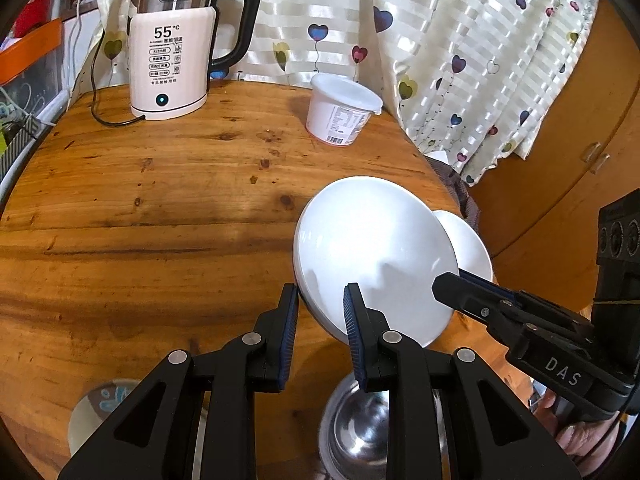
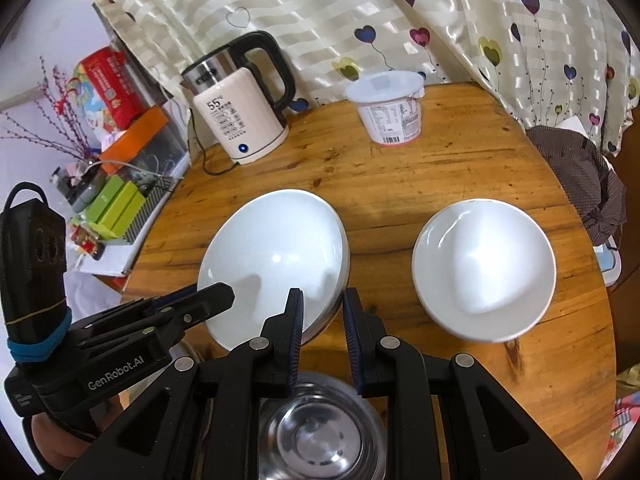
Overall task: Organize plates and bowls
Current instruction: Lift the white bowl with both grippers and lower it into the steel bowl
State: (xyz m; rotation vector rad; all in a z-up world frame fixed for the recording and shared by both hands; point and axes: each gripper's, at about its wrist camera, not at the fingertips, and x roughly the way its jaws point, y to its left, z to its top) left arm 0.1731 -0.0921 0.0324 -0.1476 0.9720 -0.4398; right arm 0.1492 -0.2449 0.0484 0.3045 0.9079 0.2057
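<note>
Shiny steel bowl (image 2: pixel 320 436) nearest; both grippers' ribbed fingers (image 1: pixel 290 332) apart around tilted glossy white plate (image 1: pixel 372 252) rim, round wooden worktop (image 1: pixel 160 208).

On the round wooden table (image 2: pixel 400 184), 2 white dishes lie apart: a tilted plate (image 2: pixel 272 256) at left, a shallow bowl (image 2: pixel 484 268) at right. The right gripper (image 2: pixel 322 300) straddles the plate's near rim, jaws parted; the left gripper (image 2: pixel 224 294) reaches its left edge. A steel bowl (image 2: pixel 316 436) sits below.
</note>
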